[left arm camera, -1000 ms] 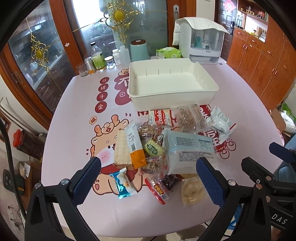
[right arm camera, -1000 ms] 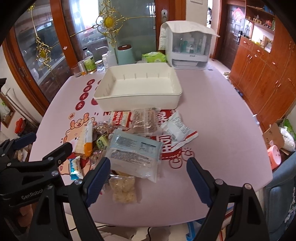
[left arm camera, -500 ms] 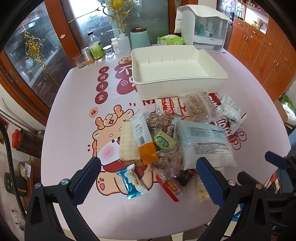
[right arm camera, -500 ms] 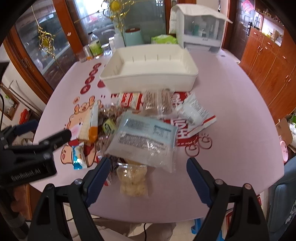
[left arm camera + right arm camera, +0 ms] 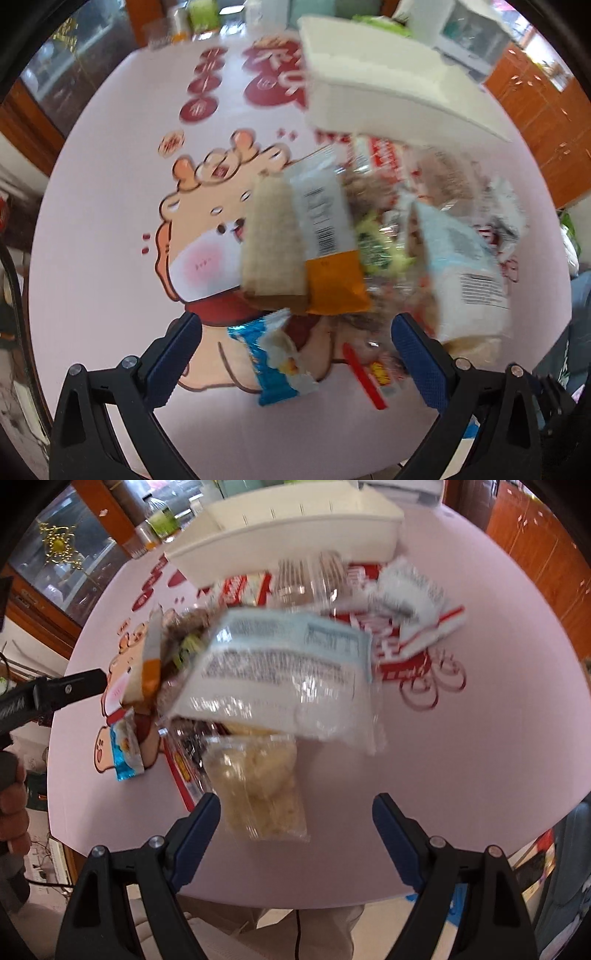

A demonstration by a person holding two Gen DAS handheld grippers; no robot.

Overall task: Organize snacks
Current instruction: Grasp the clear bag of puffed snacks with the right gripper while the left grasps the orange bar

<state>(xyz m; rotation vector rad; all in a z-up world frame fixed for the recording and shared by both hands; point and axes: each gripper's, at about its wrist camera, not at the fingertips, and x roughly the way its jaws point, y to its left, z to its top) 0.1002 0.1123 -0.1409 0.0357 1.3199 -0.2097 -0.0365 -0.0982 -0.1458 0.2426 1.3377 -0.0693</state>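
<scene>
A heap of snack packets lies on the pink table in front of a white bin [image 5: 388, 88] [image 5: 295, 535]. My left gripper [image 5: 295, 354] is open just above a small blue packet [image 5: 273, 362], with a tan wafer pack [image 5: 273, 236] and an orange-ended packet [image 5: 328, 240] beyond it. A big pale-blue bag [image 5: 284, 672] [image 5: 461, 266] covers the middle of the heap. My right gripper [image 5: 295, 823] is open, and a clear bag of pale yellow pieces [image 5: 258, 786] lies just ahead of its fingers. Both views are blurred by motion.
A white and red packet [image 5: 417, 605] lies to the right of the heap. Bottles and jars [image 5: 159, 524] stand at the table's far left. Wooden cabinets [image 5: 546, 535] line the right side. A hand [image 5: 14, 812] holds the left gripper at the table's near edge.
Both grippers have dropped lower and closer to the snack heap, so the packets look much larger. Both stay open with nothing held.
</scene>
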